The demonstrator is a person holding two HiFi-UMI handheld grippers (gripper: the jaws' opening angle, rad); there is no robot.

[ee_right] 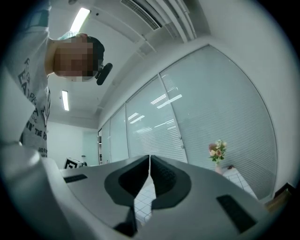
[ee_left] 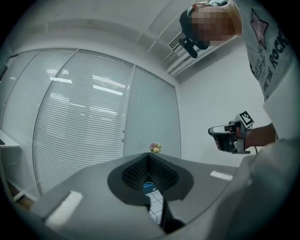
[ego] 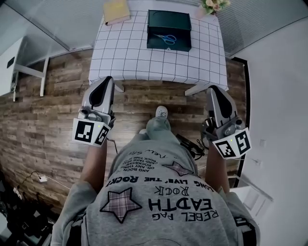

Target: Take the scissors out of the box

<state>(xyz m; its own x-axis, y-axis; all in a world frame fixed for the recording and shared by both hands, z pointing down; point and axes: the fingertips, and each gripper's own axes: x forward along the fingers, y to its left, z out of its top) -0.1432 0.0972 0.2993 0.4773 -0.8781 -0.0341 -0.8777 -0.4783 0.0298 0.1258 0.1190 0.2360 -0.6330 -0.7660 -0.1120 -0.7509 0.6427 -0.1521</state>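
A dark green open box (ego: 168, 24) stands on the table with the white checked cloth (ego: 125, 53), far ahead of me. Blue-handled scissors (ego: 167, 39) lie inside it. My left gripper (ego: 105, 79) and right gripper (ego: 212, 89) are held level in front of my body, short of the table's near edge, both shut and empty. In the left gripper view the closed jaws (ee_left: 149, 157) frame a sliver of the box (ee_left: 148, 187) and cloth, and the right gripper (ee_left: 228, 136) shows off to the right. In the right gripper view the jaws (ee_right: 149, 158) meet over the cloth (ee_right: 144, 199).
A yellow book (ego: 116, 10) lies at the table's far left corner and a small vase of flowers (ego: 214, 5) at its far right. White furniture (ego: 14, 62) stands to the left on the wooden floor. A cable and dark item (ego: 190, 144) lie by my feet.
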